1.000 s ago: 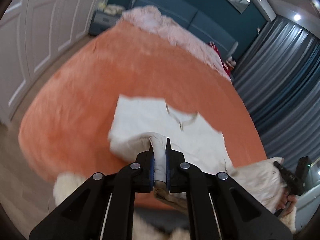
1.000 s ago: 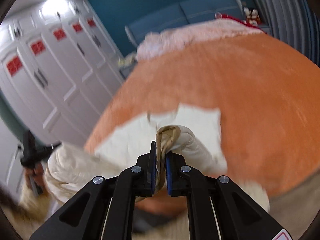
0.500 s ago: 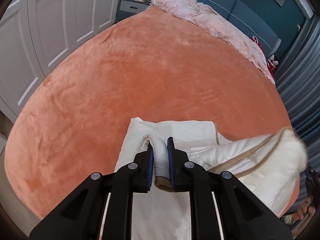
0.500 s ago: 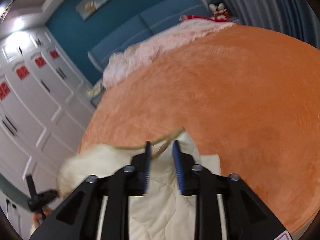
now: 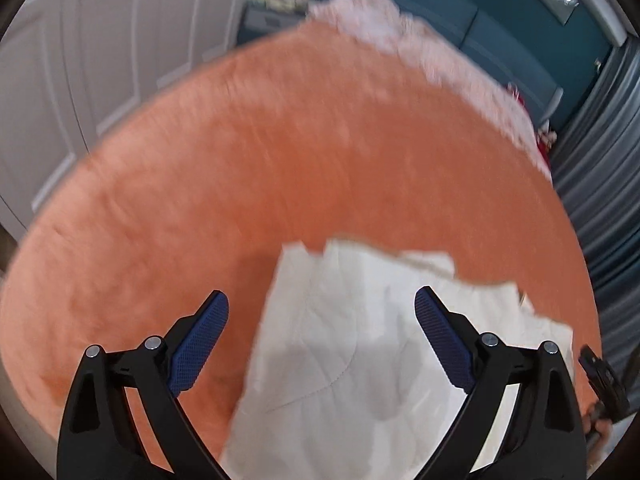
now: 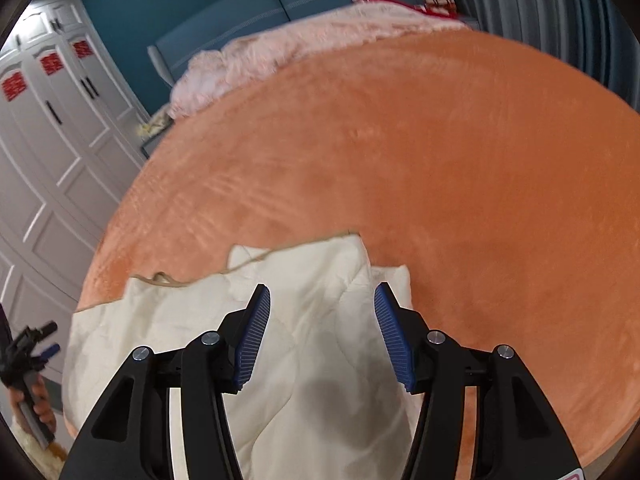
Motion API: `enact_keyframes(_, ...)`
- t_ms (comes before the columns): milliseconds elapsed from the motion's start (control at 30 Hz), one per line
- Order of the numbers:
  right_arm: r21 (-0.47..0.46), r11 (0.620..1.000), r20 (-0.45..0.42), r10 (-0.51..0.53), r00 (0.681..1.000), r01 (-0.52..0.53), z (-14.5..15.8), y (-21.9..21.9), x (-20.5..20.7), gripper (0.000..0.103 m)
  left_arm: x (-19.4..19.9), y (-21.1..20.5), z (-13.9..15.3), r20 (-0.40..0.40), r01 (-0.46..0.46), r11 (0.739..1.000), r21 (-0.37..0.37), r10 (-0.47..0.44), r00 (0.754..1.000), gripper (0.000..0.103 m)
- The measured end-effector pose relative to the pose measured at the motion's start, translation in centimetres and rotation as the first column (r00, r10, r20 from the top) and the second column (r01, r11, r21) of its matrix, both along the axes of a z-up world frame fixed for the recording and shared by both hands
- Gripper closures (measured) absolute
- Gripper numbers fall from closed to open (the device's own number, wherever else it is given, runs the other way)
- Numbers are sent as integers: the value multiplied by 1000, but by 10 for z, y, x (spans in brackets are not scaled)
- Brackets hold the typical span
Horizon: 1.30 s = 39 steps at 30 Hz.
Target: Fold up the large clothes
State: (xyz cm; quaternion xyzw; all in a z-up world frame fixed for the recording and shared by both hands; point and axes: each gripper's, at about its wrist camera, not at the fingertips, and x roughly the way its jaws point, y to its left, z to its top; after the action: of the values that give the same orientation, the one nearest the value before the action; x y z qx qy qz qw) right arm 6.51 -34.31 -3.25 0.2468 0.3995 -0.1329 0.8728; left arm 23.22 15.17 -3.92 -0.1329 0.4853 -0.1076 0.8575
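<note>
I am looking down along both tools at a bed covered by an orange plush blanket point(image 6: 460, 168). A cream quilted garment point(image 6: 320, 360) lies on the near part of the bed, folded over itself with a tan trimmed edge along its far side.

My left hand-held gripper point(image 5: 322, 312) has its jaws spread very wide and opening. The garment point(image 5: 360, 340) lies below and between its blue pads point(image 5: 200, 344), which do not press on it; the left pad hangs over bare orange blanket just beside the garment's left edge.

My right hand-held gripper point(image 6: 322, 304) also has its jaws apart and opening, less wide than the left. The cloth lies under and between them, with a fold ridge running ahead of the tips, and nothing is pinched.

Beyond both tools, at the far end of the bed, lies a pale pink fluffy throw point(image 6: 280, 52) against a blue padded headboard point(image 6: 248, 4). White wardrobe doors point(image 6: 52, 152) stand off to the left and grey curtains point(image 5: 600, 184) to the right. In the right wrist view, the left tool and the hand point(image 6: 38, 400) holding it show at the left edge.
</note>
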Motion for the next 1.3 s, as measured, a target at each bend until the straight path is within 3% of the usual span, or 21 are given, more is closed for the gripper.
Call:
enact_keyframes(67,20,1000,-22,-5,1000,5,-12,-1,7,46,5,-6,-17,-52,17,999,-49,-19,998,26)
enact_keyframes(133,24,1000,-29,0,1000,1,-20,-1,15,51,9,-13,-25,-81,23,997,-75,-29,996,51)
enact_keyframes(167,21,1000,-25,4,1000,-3,-20,0,16,71,11,-14,-27,-85,20,997,-77,-27,996,55)
enact_keyframes(200,13,1000,-19,5,1000,-5,-18,0,18,100,12,-15,-26,-76,7,997,-72,-13,997,70)
enact_keyframes(233,11,1000,-2,0,1000,0,-13,-2,18,101,13,-15,-24,-65,5,997,-72,-10,998,84)
enact_keyframes(300,4,999,84,-34,996,34,4,-5,9,101,14,-16,-15,-30,-5,998,-62,3,1000,88)
enact_keyframes(400,-17,998,139,-64,988,67,17,-10,0,102,15,-22,-9,-3,-4,1000,-16,4,1000,88)
enact_keyframes(567,-58,996,28,-66,997,68,-11,-14,15,102,25,-35,-35,-29,-1,996,85,4,1000,88)
enact_keyframes(767,-72,994,-76,-84,994,78,-54,-17,24,103,30,-35,-57,-36,0,993,118,5,999,88)
enact_keyframes(1000,-80,996,-103,-54,993,46,-72,-13,30,103,23,-45,-67,40,-1,980,198,-7,999,85)
enact_keyframes(1067,-78,996,-102,-60,993,52,-63,-16,30,103,20,-43,-59,47,-13,977,211,4,999,82)
enact_keyframes(1133,-112,990,-74,-98,992,90,-44,-16,23,99,11,-39,-40,85,-54,966,252,33,996,67)
enact_keyframes(1167,-158,978,-29,-139,990,133,-26,-13,14,90,4,-36,-25,130,-84,955,285,48,990,62)
enact_keyframes(1200,-187,970,12,-158,987,158,-11,-8,7,89,-3,-34,-16,160,-103,946,307,55,986,59)
enact_keyframes(1267,-193,971,91,-127,988,142,18,9,-1,89,-19,-33,13,237,-150,926,346,69,969,59)
enact_keyframes(1300,-185,977,113,-90,990,110,27,21,-1,89,-24,-36,22,247,-134,935,329,52,968,59)
